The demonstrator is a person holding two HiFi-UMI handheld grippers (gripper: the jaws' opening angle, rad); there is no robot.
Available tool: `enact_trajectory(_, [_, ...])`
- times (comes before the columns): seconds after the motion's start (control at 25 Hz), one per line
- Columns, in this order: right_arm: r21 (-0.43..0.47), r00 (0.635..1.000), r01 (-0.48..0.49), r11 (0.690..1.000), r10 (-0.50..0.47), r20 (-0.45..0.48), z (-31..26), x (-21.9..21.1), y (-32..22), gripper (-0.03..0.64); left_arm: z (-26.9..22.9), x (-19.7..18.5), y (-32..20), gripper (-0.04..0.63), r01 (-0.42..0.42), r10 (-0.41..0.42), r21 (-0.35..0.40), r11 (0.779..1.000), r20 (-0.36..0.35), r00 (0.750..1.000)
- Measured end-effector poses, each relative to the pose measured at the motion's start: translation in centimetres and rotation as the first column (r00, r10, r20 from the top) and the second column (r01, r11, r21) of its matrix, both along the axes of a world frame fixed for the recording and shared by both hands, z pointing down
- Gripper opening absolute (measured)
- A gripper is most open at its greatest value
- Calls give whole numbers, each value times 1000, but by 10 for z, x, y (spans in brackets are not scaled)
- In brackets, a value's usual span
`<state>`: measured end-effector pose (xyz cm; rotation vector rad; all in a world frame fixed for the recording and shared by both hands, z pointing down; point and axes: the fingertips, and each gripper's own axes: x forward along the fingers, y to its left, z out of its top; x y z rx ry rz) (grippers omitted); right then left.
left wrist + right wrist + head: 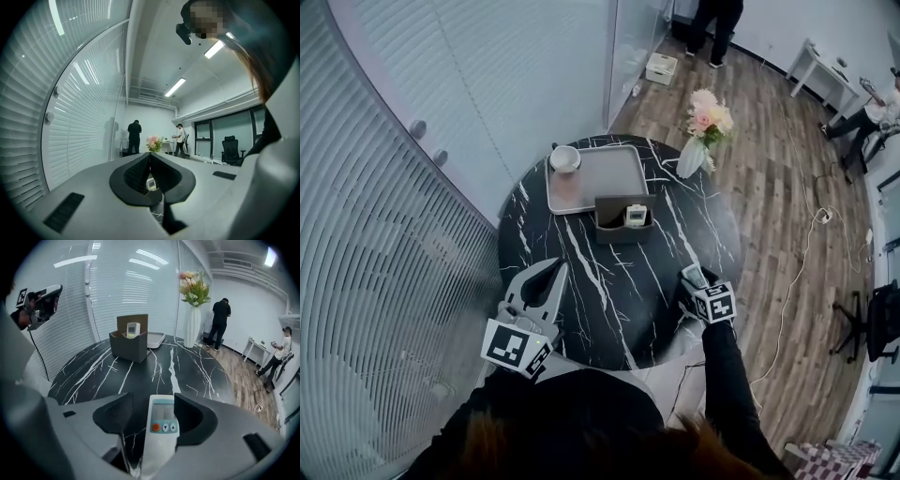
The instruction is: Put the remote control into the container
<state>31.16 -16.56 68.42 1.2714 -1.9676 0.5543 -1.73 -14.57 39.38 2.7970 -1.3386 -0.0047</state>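
Remote control (161,430) between right gripper (153,405) jaws

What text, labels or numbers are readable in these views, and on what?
No readable words or numbers anywhere.
On the near remote control: an orange button and two arrow keys, symbols only; nothing legible on its screen.
On the far remote control in the container: too small to read.
On the marker cubes: black-and-white patterns, no letters.
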Motion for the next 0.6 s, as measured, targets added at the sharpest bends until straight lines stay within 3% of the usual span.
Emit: enact_trajectory(0.6, [-171,998,-14,985,3,-64,43,14,-16,282,4,-5,-7,9,11,-11,-11,1000,24,1000])
